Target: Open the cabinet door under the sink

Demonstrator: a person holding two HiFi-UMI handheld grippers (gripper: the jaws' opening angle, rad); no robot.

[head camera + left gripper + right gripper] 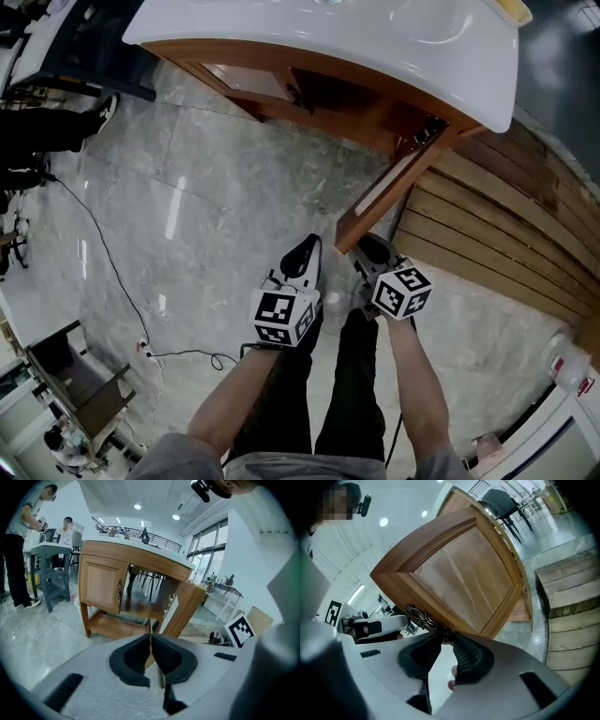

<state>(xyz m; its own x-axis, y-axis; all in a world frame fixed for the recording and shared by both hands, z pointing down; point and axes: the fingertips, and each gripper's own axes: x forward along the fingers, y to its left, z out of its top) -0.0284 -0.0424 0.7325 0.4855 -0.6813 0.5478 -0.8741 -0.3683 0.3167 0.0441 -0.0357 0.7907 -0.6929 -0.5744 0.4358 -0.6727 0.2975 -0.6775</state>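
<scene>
The swung-out cabinet door (389, 202) juts toward the person, its handle (421, 616) clamped in the right claw (372, 249), and walls off the slatted wooden platform (497, 234) on its right from the dark cabinet opening (342, 98) on its left. Left of the door the marble floor (206, 206) lies wide and free up to that opening, with the left claw (304, 253), pads together, over it; only a thin cable (103, 253) trails far left.
</scene>
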